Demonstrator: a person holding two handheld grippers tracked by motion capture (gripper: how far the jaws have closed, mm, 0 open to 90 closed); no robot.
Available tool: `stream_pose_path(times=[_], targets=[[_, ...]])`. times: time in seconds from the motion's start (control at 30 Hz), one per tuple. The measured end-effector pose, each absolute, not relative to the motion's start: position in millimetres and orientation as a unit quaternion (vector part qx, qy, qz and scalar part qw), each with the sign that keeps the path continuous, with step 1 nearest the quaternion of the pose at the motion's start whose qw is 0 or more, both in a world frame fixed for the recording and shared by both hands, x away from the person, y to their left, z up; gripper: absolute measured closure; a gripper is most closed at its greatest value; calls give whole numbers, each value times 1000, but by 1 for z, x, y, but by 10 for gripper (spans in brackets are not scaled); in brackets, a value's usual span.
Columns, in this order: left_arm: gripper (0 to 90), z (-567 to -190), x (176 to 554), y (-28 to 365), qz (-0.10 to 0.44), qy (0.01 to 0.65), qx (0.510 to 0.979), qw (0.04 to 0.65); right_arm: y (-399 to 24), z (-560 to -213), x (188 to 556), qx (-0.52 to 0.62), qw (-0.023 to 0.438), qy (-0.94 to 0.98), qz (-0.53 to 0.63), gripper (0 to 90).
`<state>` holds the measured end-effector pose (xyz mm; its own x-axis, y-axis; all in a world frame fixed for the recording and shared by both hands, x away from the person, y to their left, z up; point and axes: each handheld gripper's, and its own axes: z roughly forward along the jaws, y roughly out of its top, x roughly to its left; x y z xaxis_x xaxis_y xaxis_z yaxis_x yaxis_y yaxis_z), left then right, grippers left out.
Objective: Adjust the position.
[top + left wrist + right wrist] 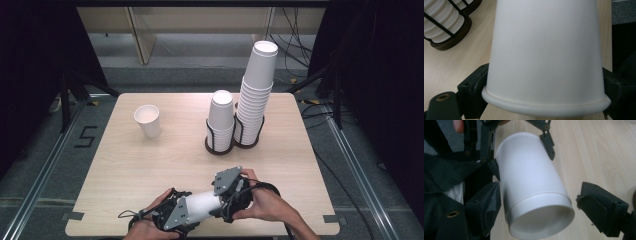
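- Left claw (192,210) pinches the white paper cup (202,204), lying sideways near the light wooden worktop's (150,160) front edge.
- Right claw (225,200) spread around its rim, one pad touching.
- Left half mostly open.

Item: white paper cup (202,204), single, plain and unprinted, matte wall tapering from a wider mouth to a narrower base. Rolled lip runs round the mouth (544,106); a faint seam line sits just behind that lip. In the right gripper view the narrow end faces the camera (541,220), showing a recessed bottom inside a raised rim. Condition: undented, clean. Pose: lying roughly level, on its side, long axis running across the near edge of the wooden table, lifted clear of the tabletop. Location: near front edge of the table, centre to slightly right, well apart from the other cups farther back.
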<state>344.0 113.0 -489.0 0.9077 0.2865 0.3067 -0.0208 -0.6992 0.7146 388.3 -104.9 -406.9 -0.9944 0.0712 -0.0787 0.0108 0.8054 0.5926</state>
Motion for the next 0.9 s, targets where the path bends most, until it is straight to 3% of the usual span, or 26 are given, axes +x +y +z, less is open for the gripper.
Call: stream_pose_path(times=[0.4,0.6,0.7,0.9], targets=[[127,-485,337,108,212,38,906,363,-91,-426,383,-26,43,972,230,200],[126,-487,335,108,214,26,904,370,-92,-431,380,-8,18,975,221,232],[100,-488,336,110,207,28,896,391,-94,-430,380,-10,16,975,220,233],[67,-488,342,122,182,59,851,489,-106,-424,390,-17,9,966,257,233]])
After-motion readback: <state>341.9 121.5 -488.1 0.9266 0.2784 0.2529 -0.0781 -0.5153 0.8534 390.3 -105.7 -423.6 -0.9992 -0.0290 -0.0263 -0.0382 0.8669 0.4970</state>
